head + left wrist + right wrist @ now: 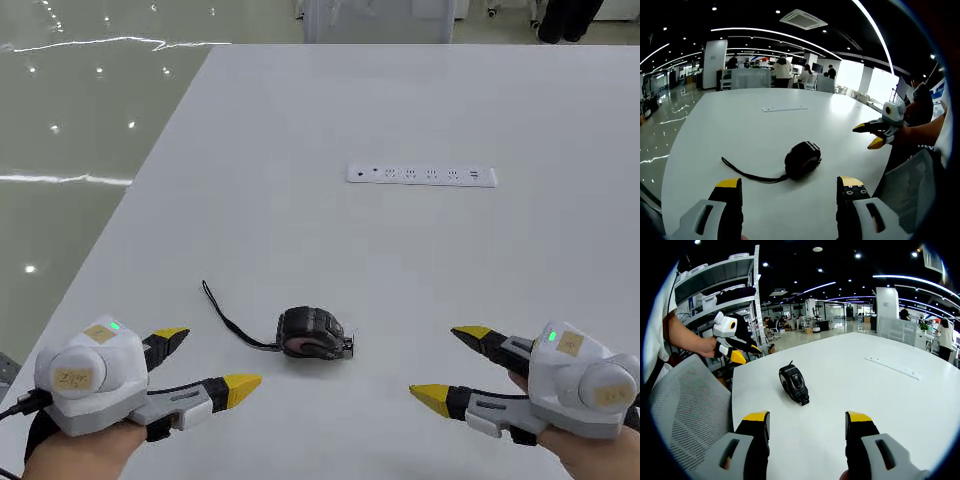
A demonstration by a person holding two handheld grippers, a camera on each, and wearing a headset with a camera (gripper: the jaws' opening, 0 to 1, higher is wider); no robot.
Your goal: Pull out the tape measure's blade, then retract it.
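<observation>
both with fingers wide: left gripper, right gripper; tape measure on white table.

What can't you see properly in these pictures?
- Head view: the tape measure is fully wound in, so its case hides the numbers.
- Head view: the markings on the power strip are too small to read.
- Left gripper view: the people at the far desks are too small and blurry to tell what they are doing.
</observation>
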